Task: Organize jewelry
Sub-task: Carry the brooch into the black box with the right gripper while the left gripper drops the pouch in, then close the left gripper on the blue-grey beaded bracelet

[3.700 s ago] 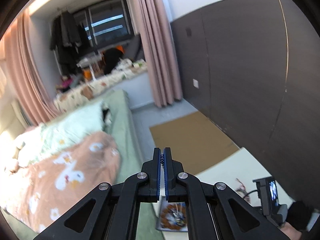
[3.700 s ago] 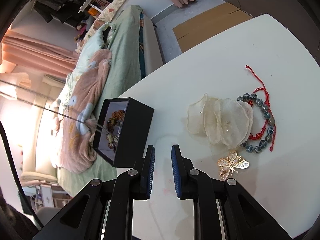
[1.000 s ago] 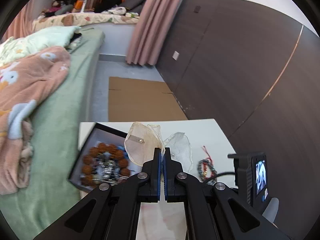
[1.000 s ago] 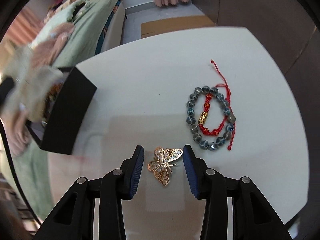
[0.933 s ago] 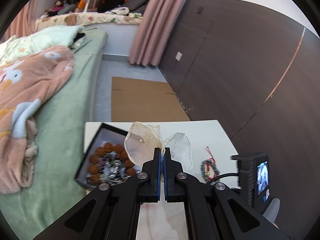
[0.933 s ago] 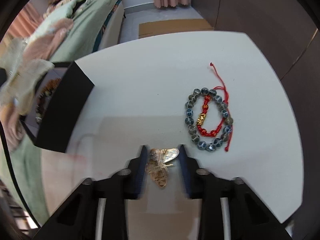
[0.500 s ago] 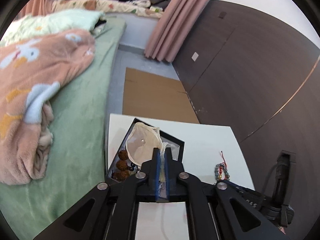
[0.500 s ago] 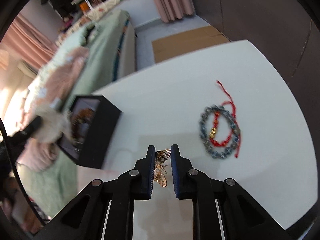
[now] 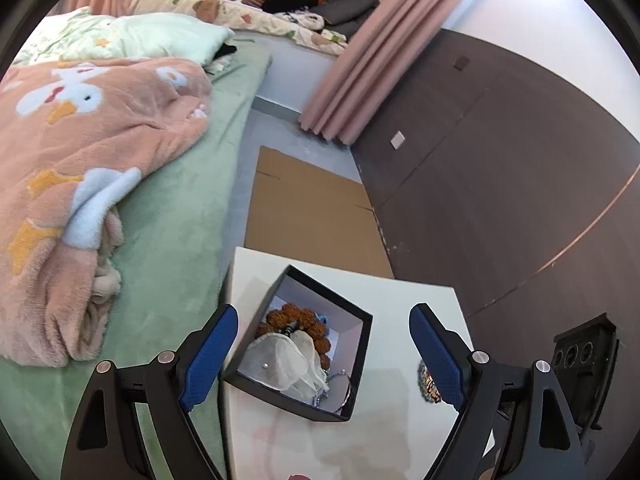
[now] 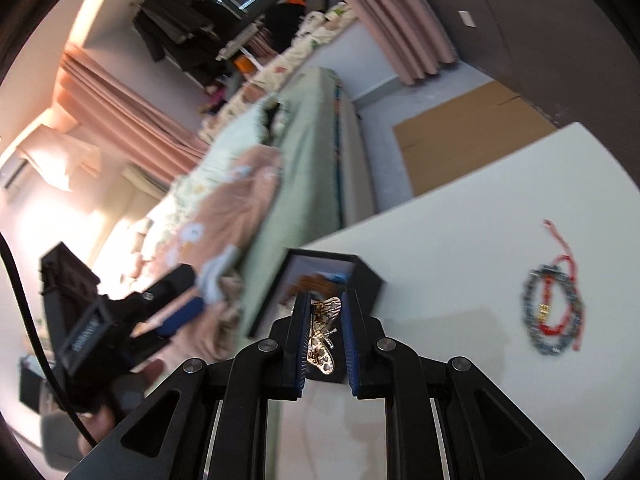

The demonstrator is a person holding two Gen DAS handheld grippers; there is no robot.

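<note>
Left wrist view: my left claw is opening, its blue pads spread wide with nothing pressed between them, above the black box that sits near the desk edge beside the bed. Inside the box lie the translucent shell piece on top of brown beads. Right wrist view: my right claw is clenched on the gold butterfly brooch, held clear of the desk in front of the box. Two bracelets, one of grey beads and one of red cord, lie together on the desk, well apart to the right.
</note>
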